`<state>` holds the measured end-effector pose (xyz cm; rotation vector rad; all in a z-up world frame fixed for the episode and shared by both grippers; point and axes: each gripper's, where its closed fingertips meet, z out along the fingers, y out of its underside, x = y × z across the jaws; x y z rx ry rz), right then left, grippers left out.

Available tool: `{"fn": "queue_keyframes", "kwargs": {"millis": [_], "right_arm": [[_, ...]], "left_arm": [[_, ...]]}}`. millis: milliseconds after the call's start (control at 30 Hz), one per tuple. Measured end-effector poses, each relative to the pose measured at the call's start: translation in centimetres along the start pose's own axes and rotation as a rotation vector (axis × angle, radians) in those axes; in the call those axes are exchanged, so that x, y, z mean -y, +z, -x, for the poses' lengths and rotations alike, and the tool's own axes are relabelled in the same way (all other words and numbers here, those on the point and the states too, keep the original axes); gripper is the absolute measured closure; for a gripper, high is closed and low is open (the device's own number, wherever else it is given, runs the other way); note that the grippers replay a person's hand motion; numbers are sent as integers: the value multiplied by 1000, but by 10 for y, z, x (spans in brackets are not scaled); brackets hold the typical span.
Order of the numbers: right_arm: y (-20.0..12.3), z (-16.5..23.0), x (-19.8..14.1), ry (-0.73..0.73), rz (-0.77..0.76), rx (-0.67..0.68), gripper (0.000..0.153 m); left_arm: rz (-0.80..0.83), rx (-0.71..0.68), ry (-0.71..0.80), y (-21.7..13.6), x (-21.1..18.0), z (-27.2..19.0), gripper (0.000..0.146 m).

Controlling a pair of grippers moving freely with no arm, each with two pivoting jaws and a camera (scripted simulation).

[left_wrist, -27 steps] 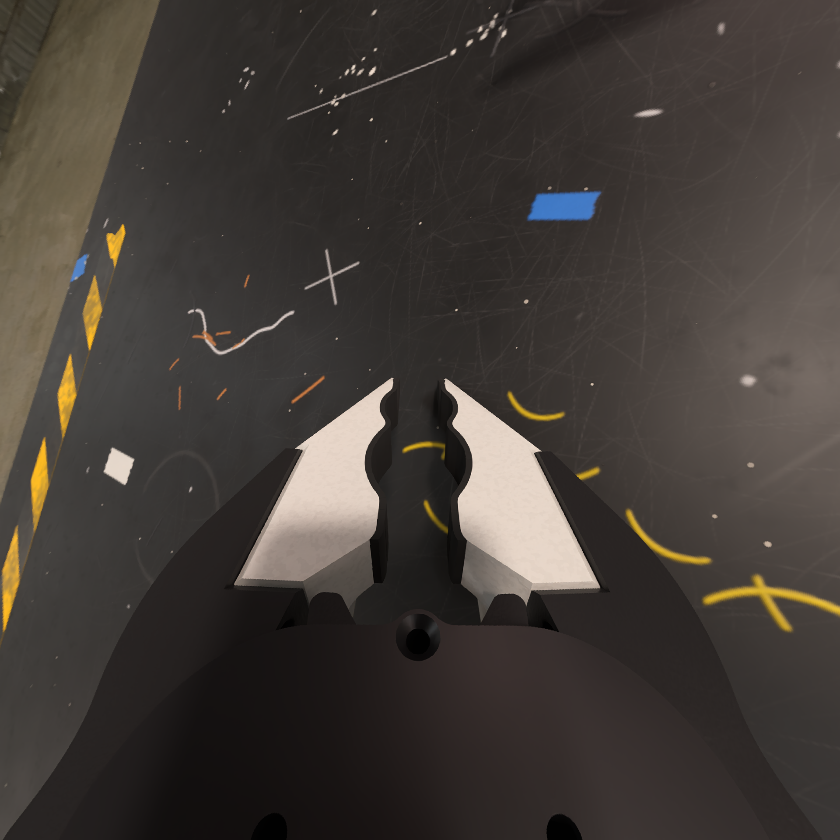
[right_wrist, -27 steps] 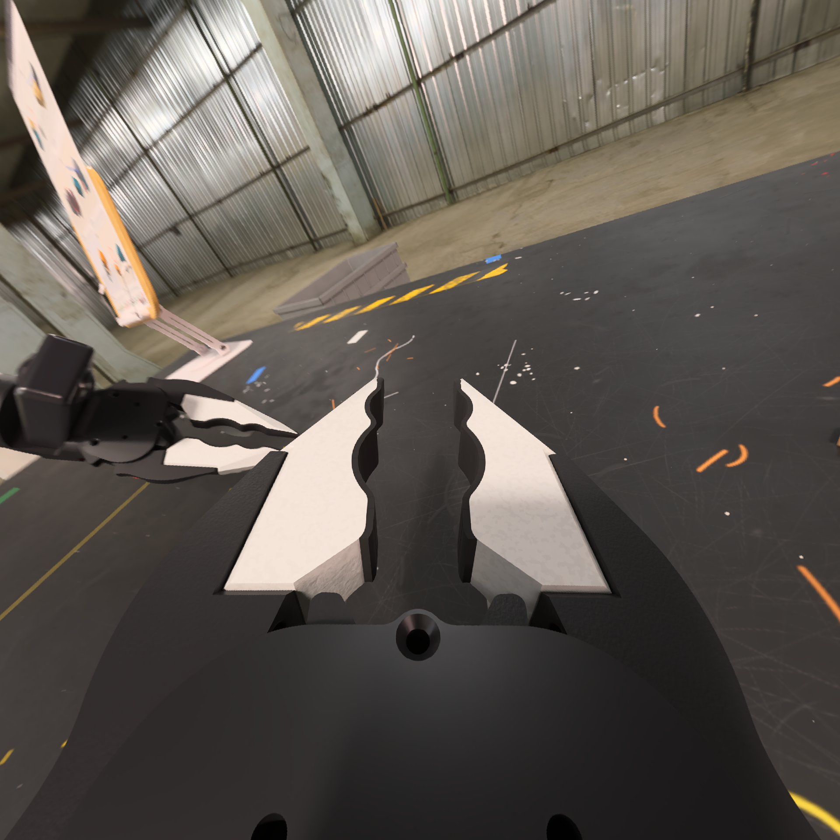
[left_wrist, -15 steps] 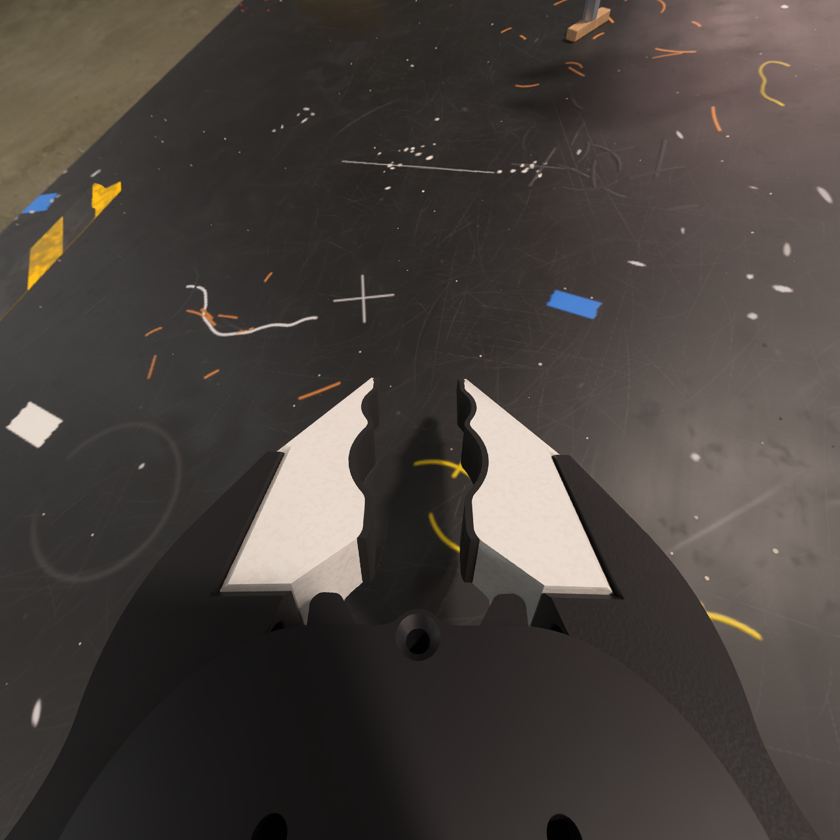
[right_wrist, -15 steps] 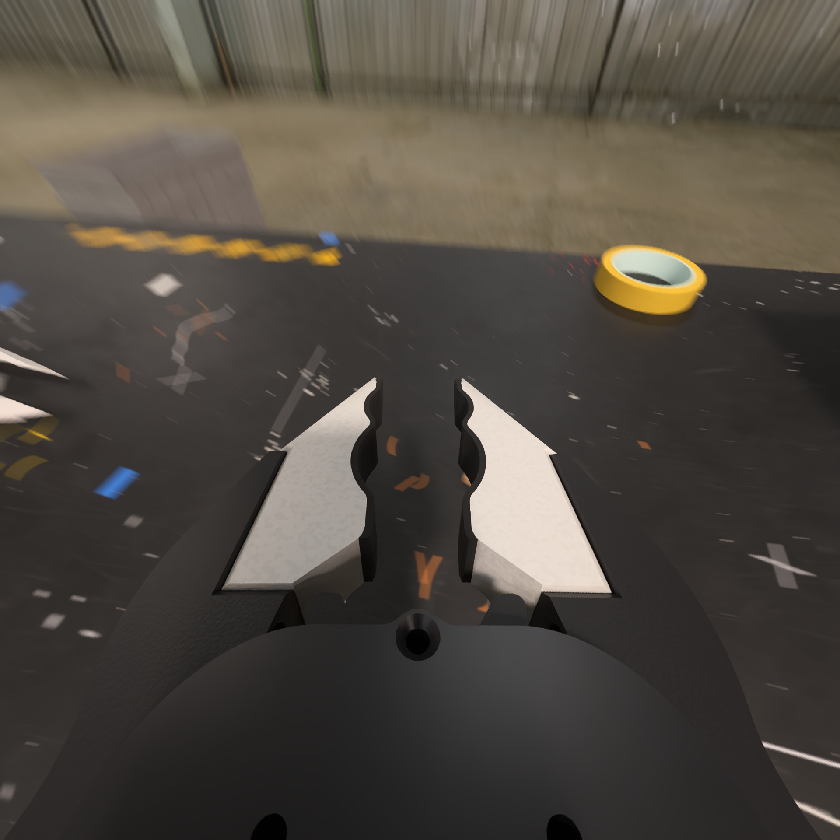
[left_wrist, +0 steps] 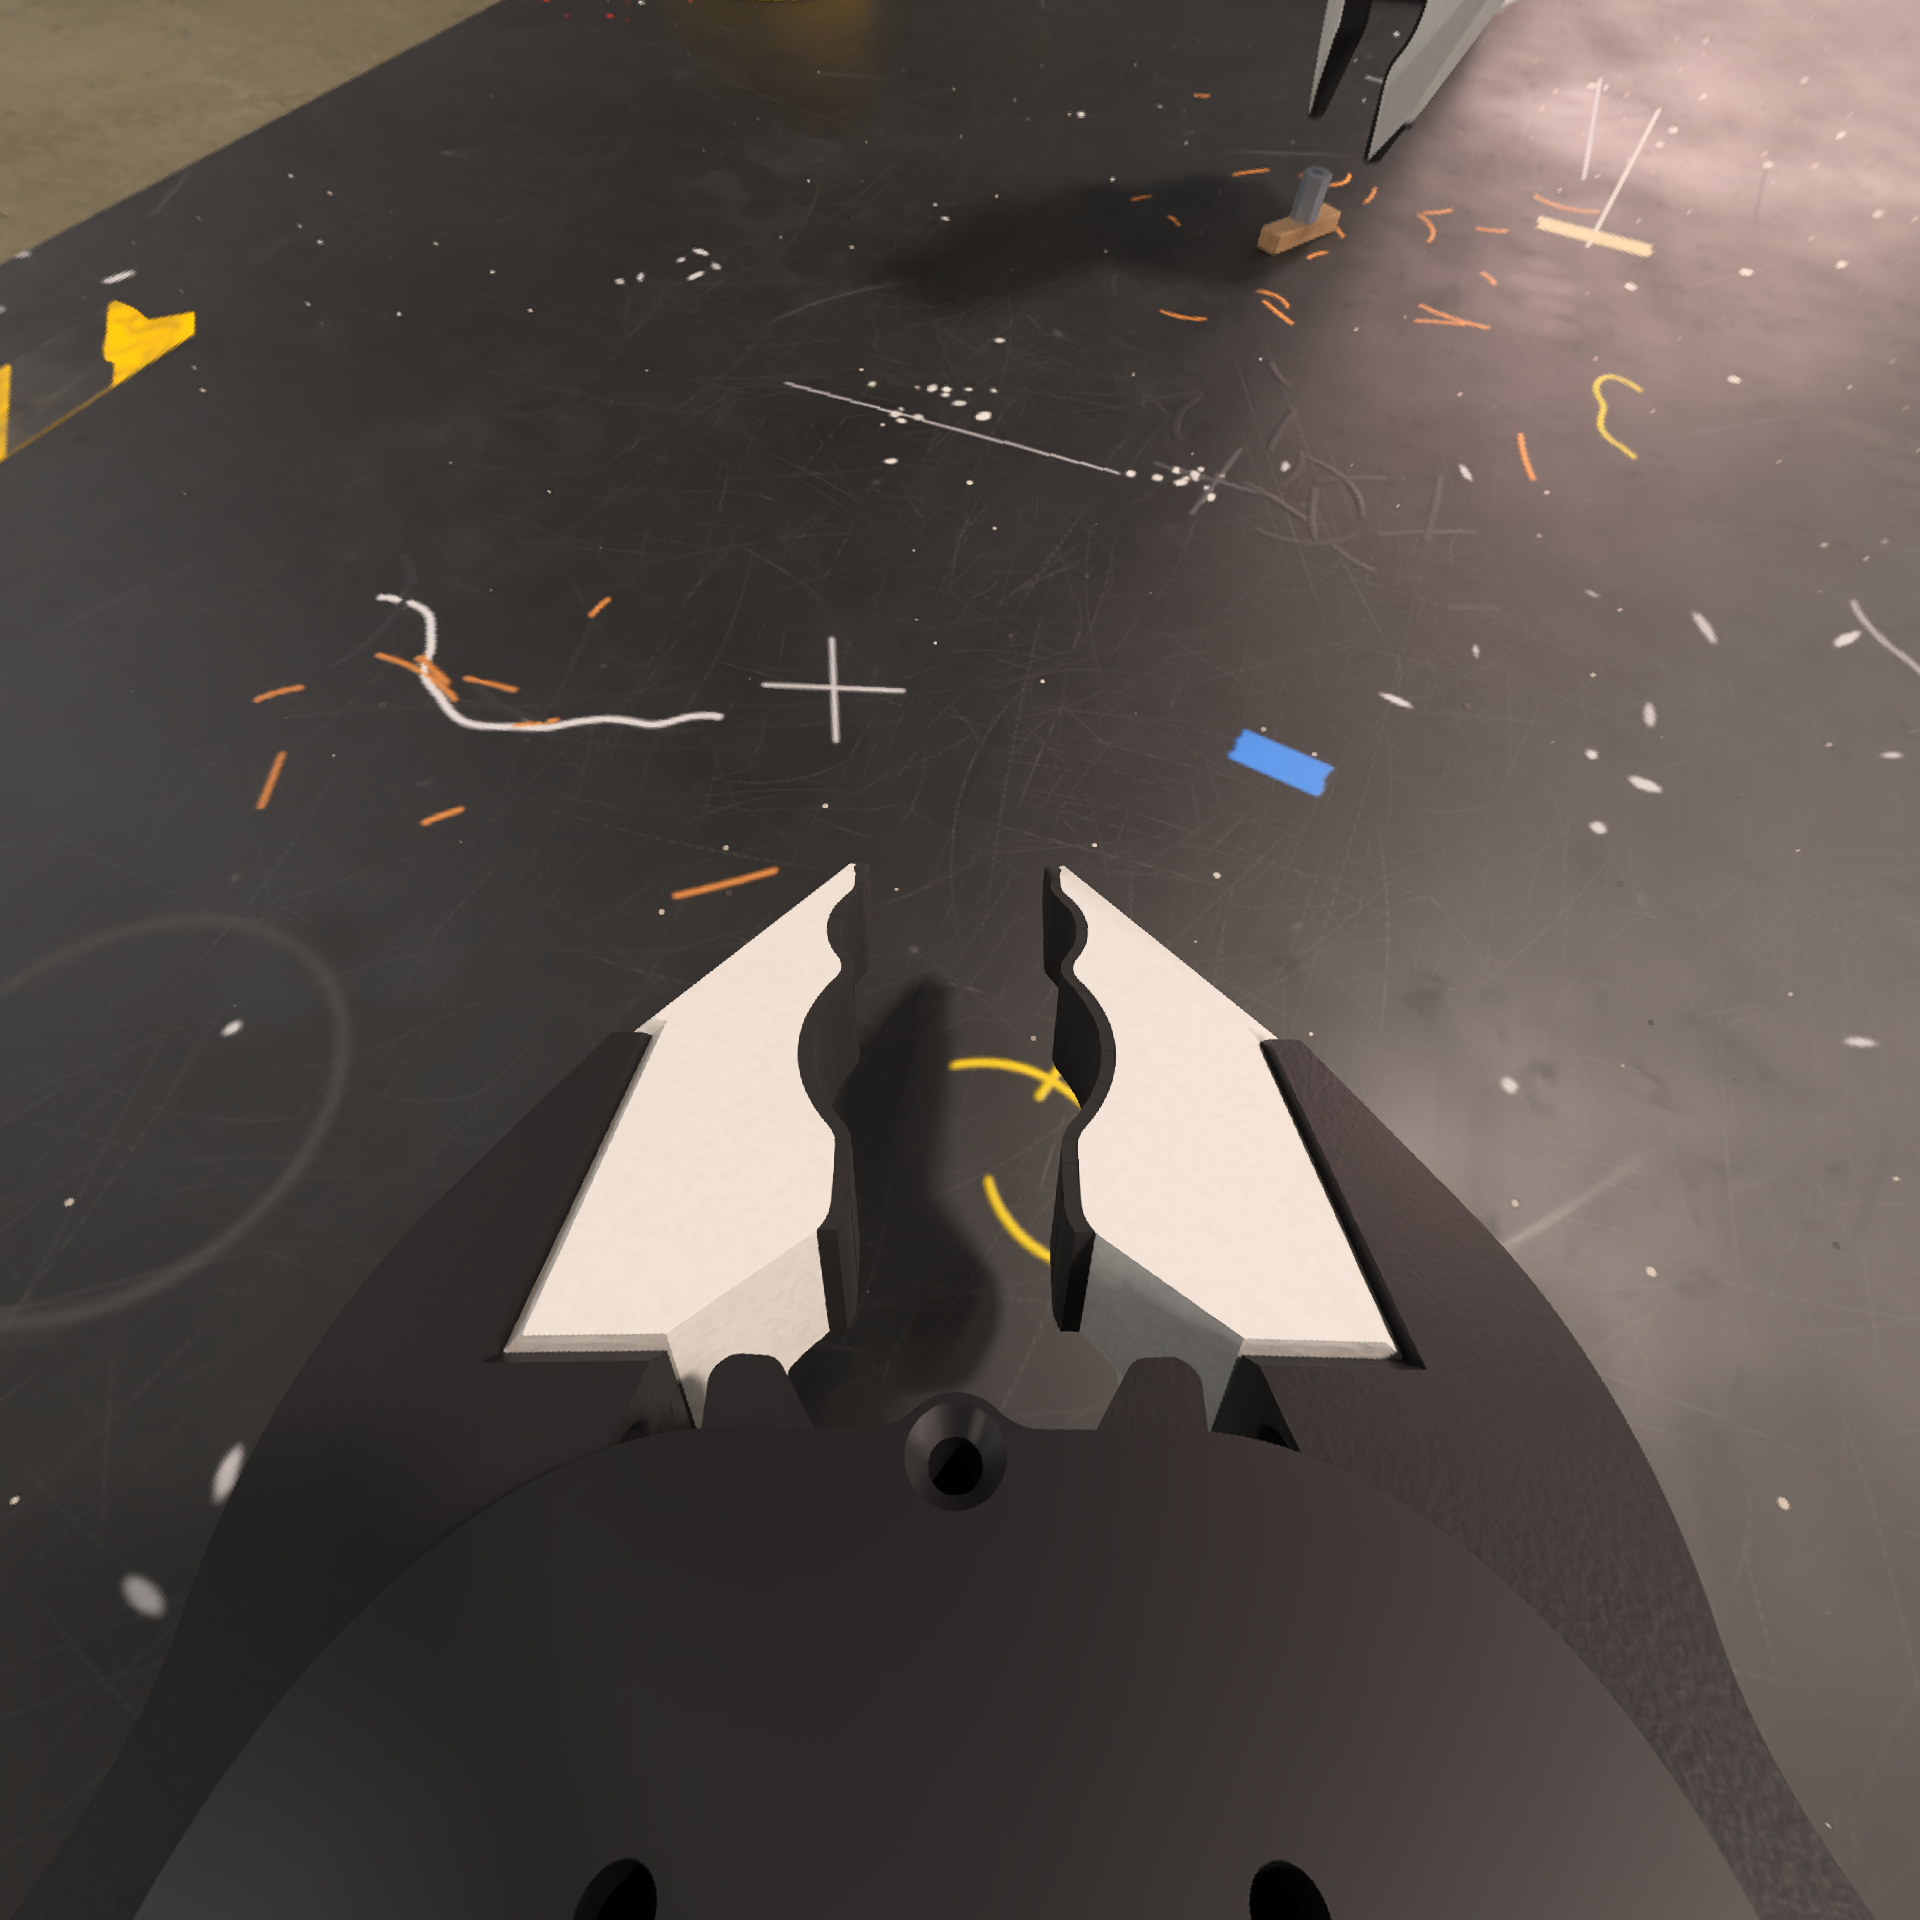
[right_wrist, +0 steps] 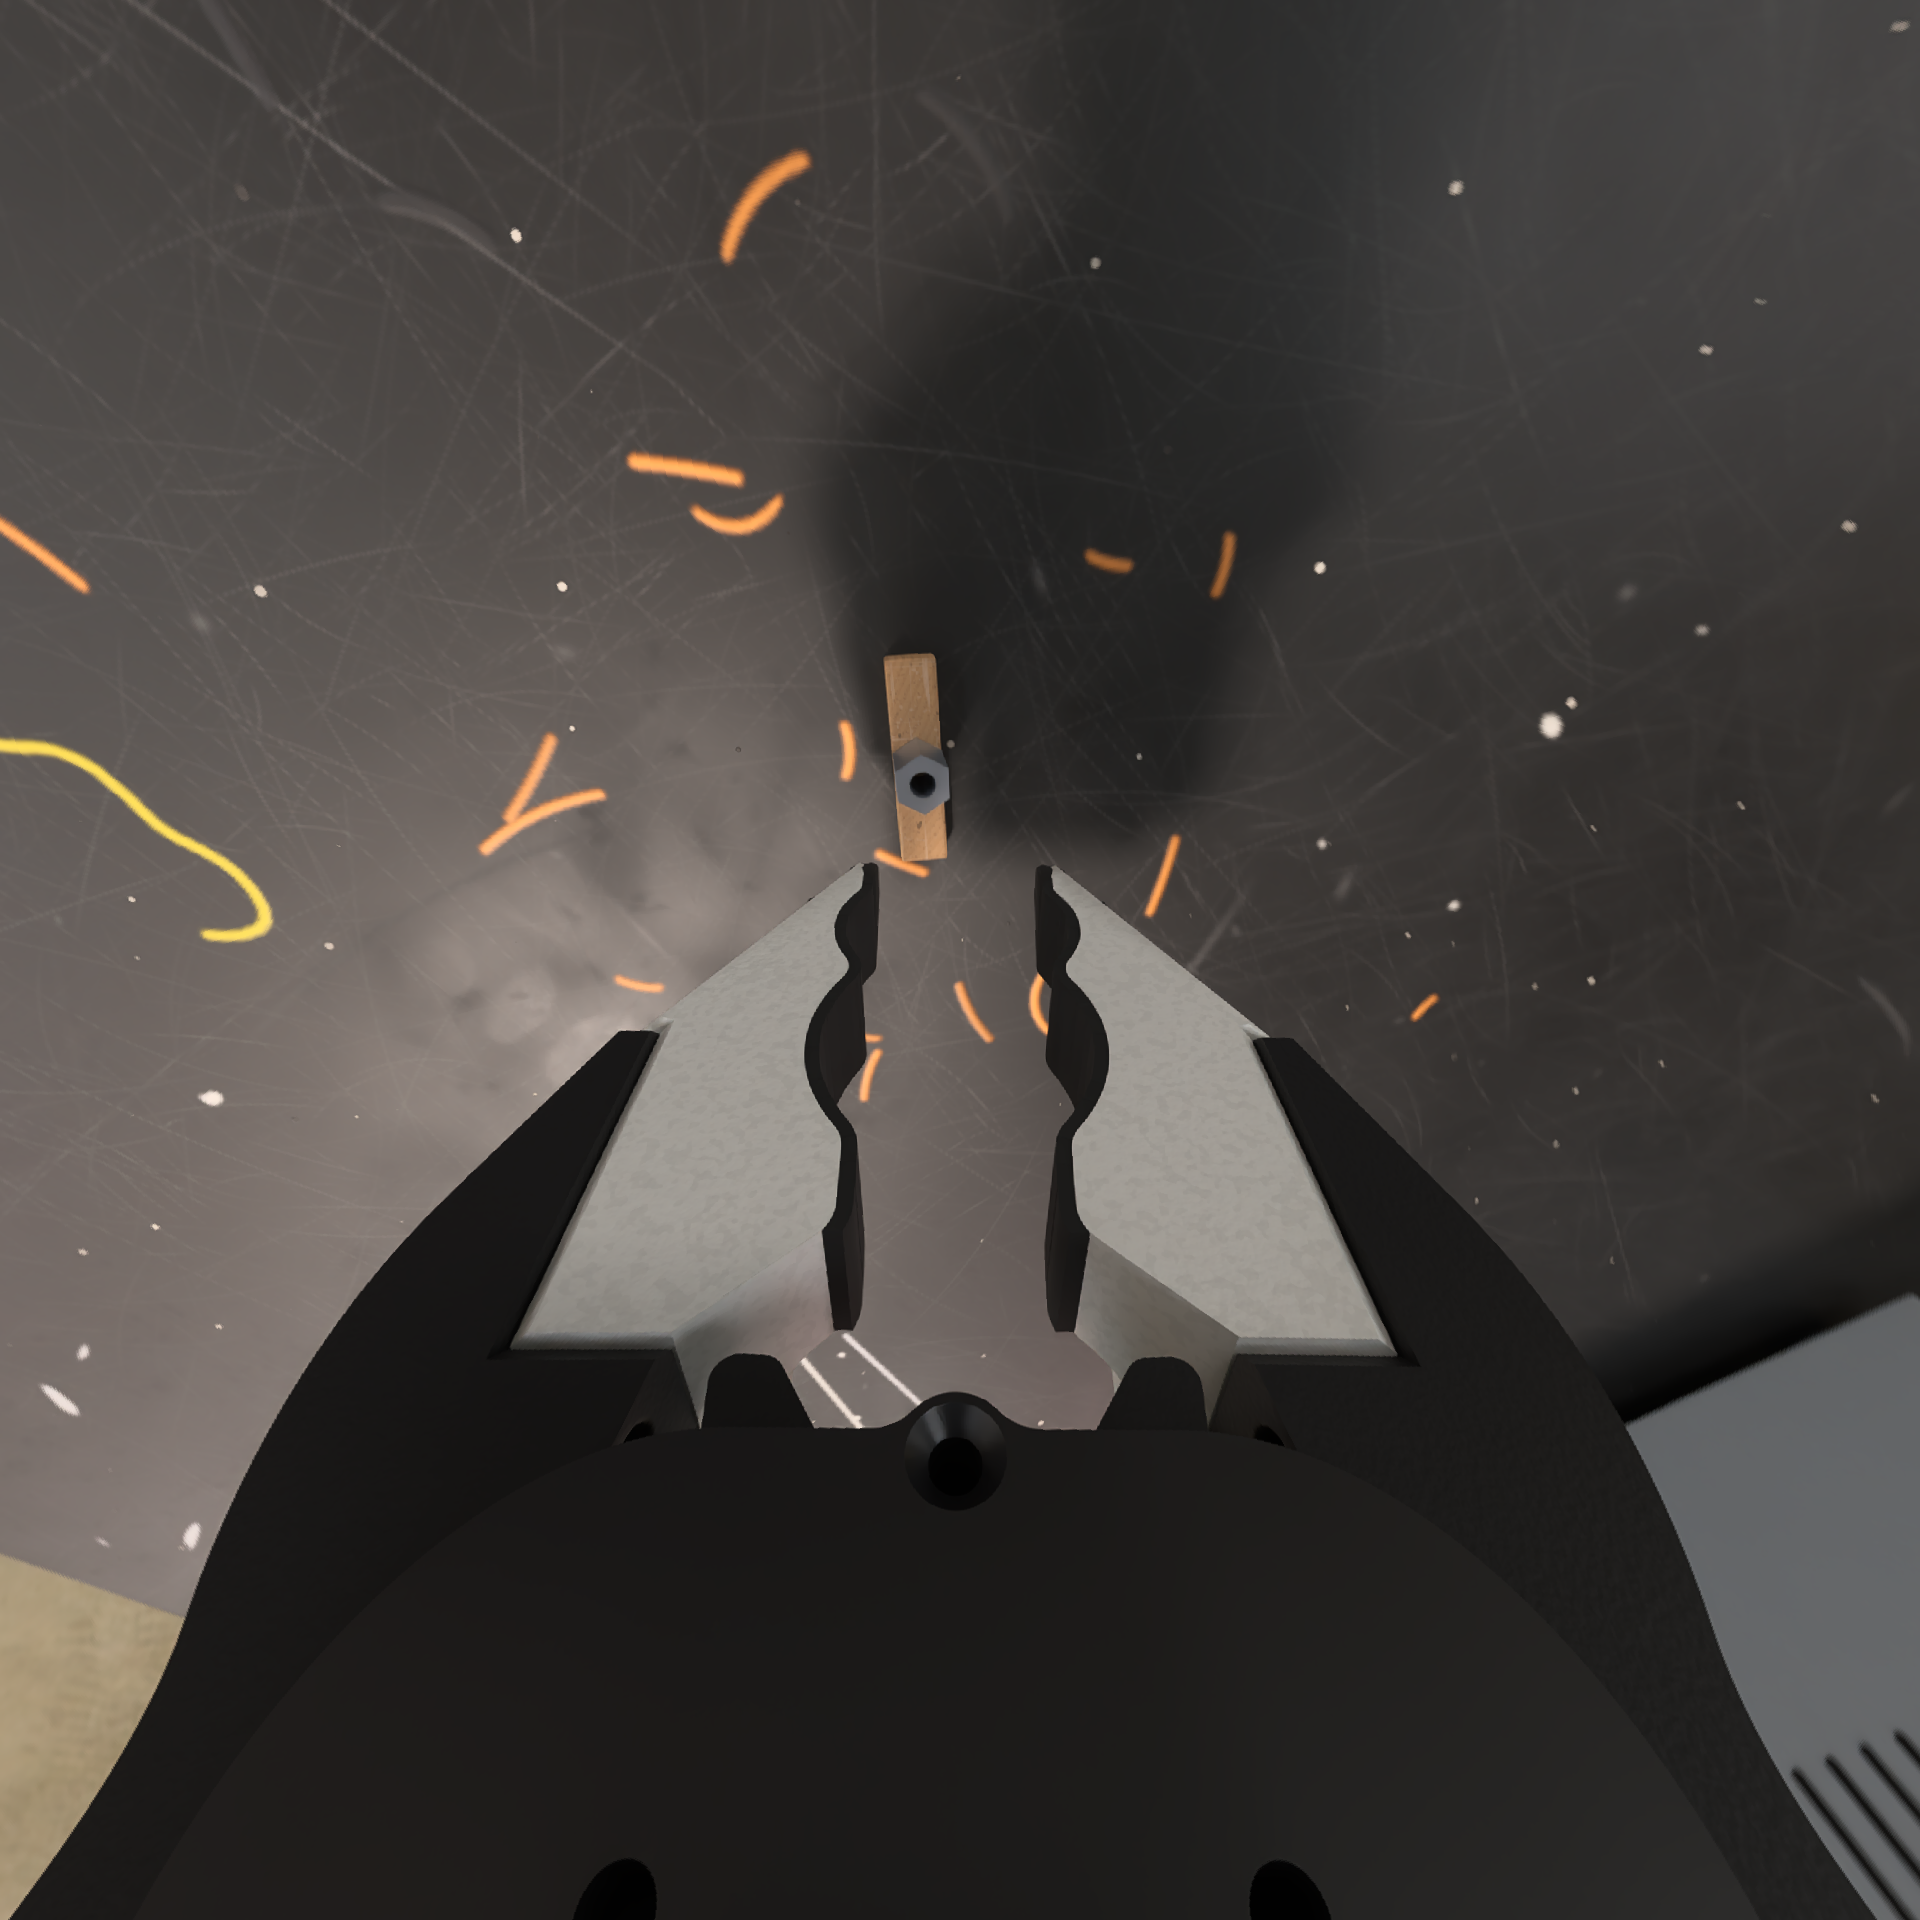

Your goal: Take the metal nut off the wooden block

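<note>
A small wooden block [right_wrist: 912,707] lies on the dark scratched floor, with a grey metal nut [right_wrist: 921,782] standing on it. In the right wrist view I look straight down on them. My right gripper [right_wrist: 954,878] is open and empty, high above the block, its tips just short of it in the picture. In the left wrist view the block [left_wrist: 1297,229] and nut [left_wrist: 1313,192] sit far off at the upper right, below the right gripper's fingers [left_wrist: 1397,73]. My left gripper [left_wrist: 951,883] is open and empty, low over the floor.
The floor carries orange, yellow and white marks, a blue tape patch [left_wrist: 1280,762] and yellow hazard stripes [left_wrist: 135,338] near its left edge. A grey slotted box [right_wrist: 1787,1538] shows at the lower right of the right wrist view. Tan ground [right_wrist: 73,1662] lies beyond the floor's edge.
My right gripper has swung from looking across the floor to pointing straight down above the block and nut. My left gripper has opened wider and tilted up, bringing the block into view.
</note>
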<state>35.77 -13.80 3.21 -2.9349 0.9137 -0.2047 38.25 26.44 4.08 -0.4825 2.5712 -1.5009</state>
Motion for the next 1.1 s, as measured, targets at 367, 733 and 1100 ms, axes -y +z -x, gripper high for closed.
{"fn": "queue_keyframes", "kwargs": {"millis": [367,733,1100], "right_arm": [[17,7,9,-53,-11,101,141],[-6,8,21,33,-176,46,143],[-70,115,89,238,-692,154,143]], "left_arm": [[2,-11,-16,0,0,1,113],[12,0,-11,0,-2,1,114],[-1,46,-28,-1,-1,7,114]]}}
